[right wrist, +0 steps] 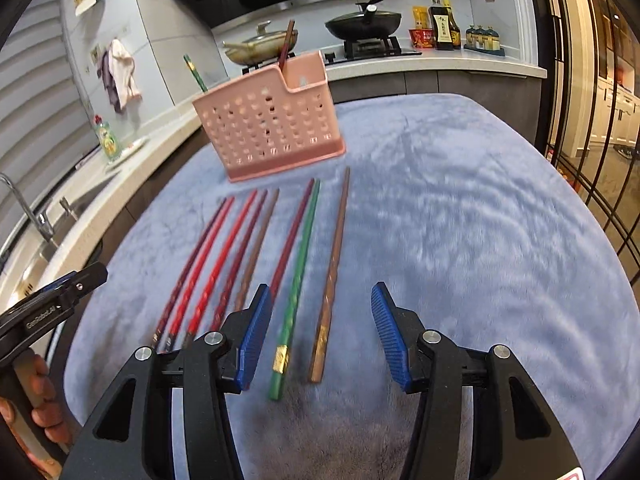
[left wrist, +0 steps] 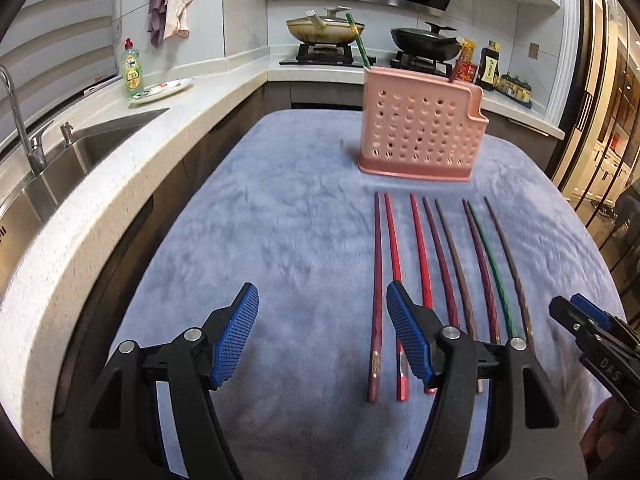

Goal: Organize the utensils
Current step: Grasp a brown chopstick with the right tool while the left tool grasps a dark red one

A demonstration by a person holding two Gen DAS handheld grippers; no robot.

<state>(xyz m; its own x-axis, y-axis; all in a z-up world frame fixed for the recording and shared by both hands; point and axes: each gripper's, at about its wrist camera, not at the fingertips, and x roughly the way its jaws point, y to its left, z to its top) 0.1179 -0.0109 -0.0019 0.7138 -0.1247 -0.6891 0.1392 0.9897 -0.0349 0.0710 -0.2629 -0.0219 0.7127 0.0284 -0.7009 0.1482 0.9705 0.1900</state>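
Now both fingers apart, empty — left gripper (left wrist: 322, 304) over bare cloth (left wrist: 280, 220); right gripper (right wrist: 318, 304) straddles chopsticks (right wrist: 296, 292).

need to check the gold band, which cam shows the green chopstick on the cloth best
The right wrist view: the green chopstick lies nearly whole between that gripper's open fingers, gold band sharp. In the left wrist view it sits far right among the others, thin and curved, its near end hidden behind the gripper.

Kitchen clutter behind our worktop

We see a sink (left wrist: 100, 140), dish soap bottle (left wrist: 132, 68), two lidded pans (left wrist: 325, 28) and sauce bottles (left wrist: 489, 65).
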